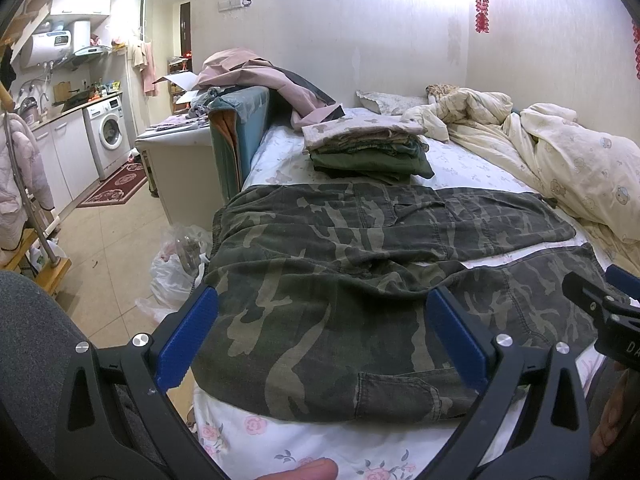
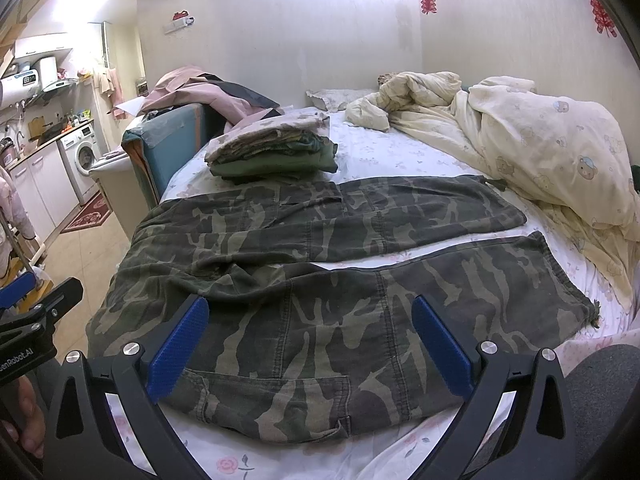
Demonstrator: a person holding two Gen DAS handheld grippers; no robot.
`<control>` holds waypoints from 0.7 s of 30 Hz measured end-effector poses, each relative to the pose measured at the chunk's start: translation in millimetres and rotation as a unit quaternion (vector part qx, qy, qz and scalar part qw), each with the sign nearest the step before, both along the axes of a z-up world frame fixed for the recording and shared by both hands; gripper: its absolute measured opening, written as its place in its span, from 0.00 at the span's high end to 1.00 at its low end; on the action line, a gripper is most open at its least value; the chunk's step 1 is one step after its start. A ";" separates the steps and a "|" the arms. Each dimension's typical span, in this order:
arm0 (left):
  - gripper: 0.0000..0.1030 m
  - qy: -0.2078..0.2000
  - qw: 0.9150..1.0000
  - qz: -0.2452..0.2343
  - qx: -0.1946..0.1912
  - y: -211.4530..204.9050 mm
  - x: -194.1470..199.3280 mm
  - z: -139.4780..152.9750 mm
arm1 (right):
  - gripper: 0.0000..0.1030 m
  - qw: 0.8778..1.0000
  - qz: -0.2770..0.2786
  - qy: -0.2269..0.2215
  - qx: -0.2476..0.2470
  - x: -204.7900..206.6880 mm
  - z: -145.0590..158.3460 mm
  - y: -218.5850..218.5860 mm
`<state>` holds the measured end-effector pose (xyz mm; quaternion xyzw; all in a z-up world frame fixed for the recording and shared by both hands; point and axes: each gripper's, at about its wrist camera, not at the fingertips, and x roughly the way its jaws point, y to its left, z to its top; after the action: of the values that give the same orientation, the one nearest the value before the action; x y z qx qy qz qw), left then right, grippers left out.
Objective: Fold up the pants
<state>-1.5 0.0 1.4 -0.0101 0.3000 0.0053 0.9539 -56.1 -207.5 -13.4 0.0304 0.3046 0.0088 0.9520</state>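
Floral sheets cover the bed [image 2: 400, 160], and I stand at its near edge with both tools raised over it. My left gripper [image 1: 322, 316] is spread wide and holds nothing; my right gripper [image 2: 310, 320] is the same, wide apart and empty. Neither touches cloth as far as I can tell.

Just beyond the pads lie the camouflage pants [image 2: 320, 280], spread flat across the bed along its near edge. The waist hangs at the left edge of the bed and the two legs run toward the right, lying side by side with a strip of sheet showing between them. Farther back, near the left edge, sits a stack of folded clothes [image 2: 272, 152]. A rumpled quilt [image 2: 540, 152] is heaped along the right side, well apart from the pants.

I judge the folding has not begun: the pants are only laid out. Next I would pinch the near leg at waist and hem, and carry it over onto the far leg, edges matched.
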 end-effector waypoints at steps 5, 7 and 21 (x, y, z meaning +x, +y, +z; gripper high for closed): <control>0.00 0.001 1.000 0.001 -0.001 4.3 -1.2 1.9 | 0.00 1.000 -0.004 0.003 0.003 1.0 -0.2 -2.4; 0.00 0.000 1.000 0.002 0.000 8.6 -2.1 3.4 | 0.00 1.000 -0.005 0.002 0.006 -0.1 0.4 -3.1; 0.00 0.054 0.997 0.047 -0.018 48.1 30.1 4.4 | 0.00 0.999 -0.017 0.029 0.037 1.5 3.7 -21.8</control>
<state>28.6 48.1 5.8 -0.0410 0.3500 0.0455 0.9347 -54.6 -229.2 -9.8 0.0706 0.3306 0.0032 0.9411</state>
